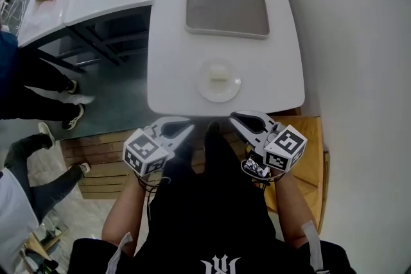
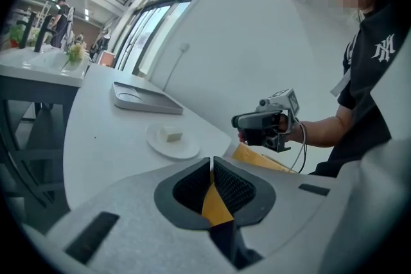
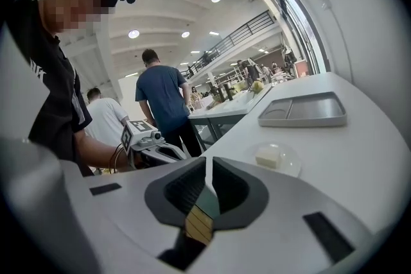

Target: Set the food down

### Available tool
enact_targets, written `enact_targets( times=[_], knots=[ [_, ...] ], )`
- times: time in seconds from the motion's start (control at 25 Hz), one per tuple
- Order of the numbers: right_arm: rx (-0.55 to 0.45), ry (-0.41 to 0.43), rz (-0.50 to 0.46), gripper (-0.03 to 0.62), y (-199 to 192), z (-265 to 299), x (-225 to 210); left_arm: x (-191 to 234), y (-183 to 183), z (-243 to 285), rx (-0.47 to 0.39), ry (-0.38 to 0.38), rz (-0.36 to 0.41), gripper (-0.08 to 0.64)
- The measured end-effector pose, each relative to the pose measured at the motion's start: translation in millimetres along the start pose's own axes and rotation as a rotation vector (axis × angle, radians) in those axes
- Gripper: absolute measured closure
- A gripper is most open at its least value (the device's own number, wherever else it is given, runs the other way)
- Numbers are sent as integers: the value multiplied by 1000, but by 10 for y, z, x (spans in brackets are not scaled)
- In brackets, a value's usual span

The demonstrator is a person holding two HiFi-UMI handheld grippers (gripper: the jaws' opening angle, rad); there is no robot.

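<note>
Head view. Status, as judged: food (image 1: 218, 72) already down on plate (image 1: 204, 90), nothing left to do. Left to right: left gripper (image 1: 186, 129), jaws closed, empty, off the near edge of table (image 1: 170, 42). Plate, one, at near edge, centre, bearing food, one pale block, touched by neither gripper. Tray (image 1: 227, 9), one, bare, toward far edge. Right gripper (image 1: 236, 119), jaws closed, empty, off near edge. Grippers, two; table, one.

The food (image 1: 218, 72) on the plate (image 1: 230, 90) is too small to tell what it is. The picture's edge cuts off the legs (image 1: 35, 77) at left.
</note>
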State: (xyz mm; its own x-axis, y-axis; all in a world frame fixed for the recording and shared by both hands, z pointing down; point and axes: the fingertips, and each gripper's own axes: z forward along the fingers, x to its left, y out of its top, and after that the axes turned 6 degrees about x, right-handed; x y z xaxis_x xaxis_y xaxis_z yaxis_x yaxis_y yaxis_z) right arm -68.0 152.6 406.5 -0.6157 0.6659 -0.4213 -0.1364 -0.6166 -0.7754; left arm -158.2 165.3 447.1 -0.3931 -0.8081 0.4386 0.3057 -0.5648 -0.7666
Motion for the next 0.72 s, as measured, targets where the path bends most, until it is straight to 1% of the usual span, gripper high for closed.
enact_targets(
  times=[0.12,0.2,0.24,0.32,0.44,0.48,0.56,0.64,0.72],
  knots=[
    [13,-4,26,586,56,-20,-260,145,46,150,44,24,-34,551],
    [22,3,62,583,44,-6,-469,258,60,262,69,53,-75,523],
    [31,13,83,564,30,4,-573,314,69,310,77,74,-99,500],
    [52,35,119,480,28,28,-782,441,107,395,89,123,-141,472],
    [86,66,160,476,22,67,-1055,636,132,506,113,186,-207,457],
    [100,74,171,476,7,81,-1134,685,139,540,119,199,-235,444],
    [126,86,204,476,-25,107,-1288,762,177,591,123,224,-291,394],
    [147,89,256,476,-53,126,-1444,801,222,628,125,241,-343,383],
    [171,89,311,476,-82,146,-1578,808,241,660,135,243,-393,380]
  ],
)
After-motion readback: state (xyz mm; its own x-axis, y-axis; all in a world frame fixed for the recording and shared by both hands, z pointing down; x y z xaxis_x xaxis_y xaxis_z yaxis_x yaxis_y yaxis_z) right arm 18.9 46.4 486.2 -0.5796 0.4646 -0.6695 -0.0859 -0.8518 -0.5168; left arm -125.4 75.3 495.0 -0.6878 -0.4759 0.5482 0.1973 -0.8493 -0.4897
